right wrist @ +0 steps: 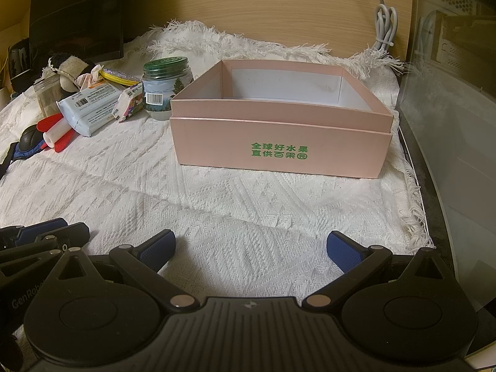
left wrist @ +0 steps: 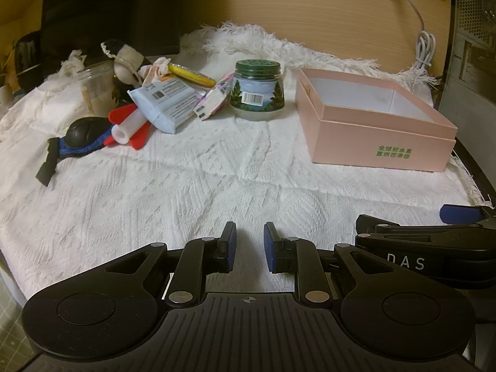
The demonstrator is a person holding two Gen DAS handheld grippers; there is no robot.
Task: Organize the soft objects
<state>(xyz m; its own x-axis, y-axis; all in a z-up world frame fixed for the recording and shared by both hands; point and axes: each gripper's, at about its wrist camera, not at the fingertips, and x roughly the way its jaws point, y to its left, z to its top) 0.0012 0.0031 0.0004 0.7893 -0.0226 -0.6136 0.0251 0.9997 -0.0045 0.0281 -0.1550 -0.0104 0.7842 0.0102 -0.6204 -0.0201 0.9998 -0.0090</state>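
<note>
Eye mask (left wrist: 81, 136): one, lying at the far left of the white cloth (left wrist: 192, 186); I am judging it soft, light and floppy, best pinched at the padded cup, not the strap.
Foam rocket (left wrist: 130, 125): one, white tube with red fins, resting just beside the mask; looking squashy and light, so I am planning a gentle grip across the tube.
Wipes pack (left wrist: 167, 105): one, leaning on the pile behind the rocket; soft but slippery film, best taken across its short side.
Small tissue pack (left wrist: 214, 100): one, touching the jar; light and crushable.
Jar (left wrist: 257, 91): one, green lid; hard, seeming no part of the sorting.
Left gripper (left wrist: 249, 249): I am holding it low over bare cloth, jaws narrow, nothing between them.
Pink box (right wrist: 279, 152): one, sitting open and empty at the right; stiff card, likely the place for the soft things.
Right gripper (right wrist: 251, 248): I am holding it before the box, jaws spread wide, gripping nothing.
</note>
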